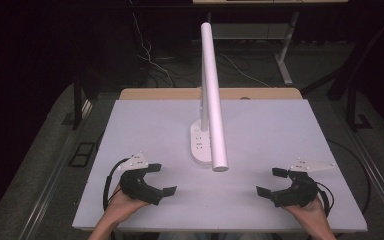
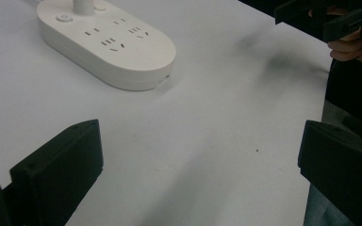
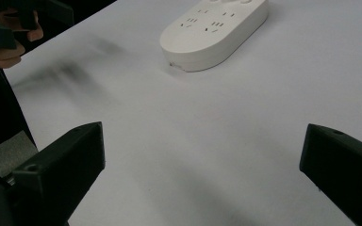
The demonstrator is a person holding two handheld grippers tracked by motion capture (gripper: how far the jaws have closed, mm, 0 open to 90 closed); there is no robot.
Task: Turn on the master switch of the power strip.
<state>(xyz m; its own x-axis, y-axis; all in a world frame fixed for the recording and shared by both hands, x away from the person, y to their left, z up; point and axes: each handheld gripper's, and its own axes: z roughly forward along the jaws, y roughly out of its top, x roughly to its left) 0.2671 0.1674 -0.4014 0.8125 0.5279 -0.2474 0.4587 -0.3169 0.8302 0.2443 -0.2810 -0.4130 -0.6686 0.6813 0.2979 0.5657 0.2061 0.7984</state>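
A white desk lamp stands mid-table: its oval base carries power sockets, and a long white tube head leans toward the near side. The same base lies ahead of the left gripper's jaws, and the base is ahead of the right gripper's. My left gripper rests near the table's front left, open, nothing between its fingers. Front right, my right gripper is also open and empty. Both point inward toward the lamp, well apart from it.
The white tabletop sits on a wooden table; its front edge is just below the hands. Dark floor with cables and table legs lies behind. In the left gripper view the other hand and gripper show at top right.
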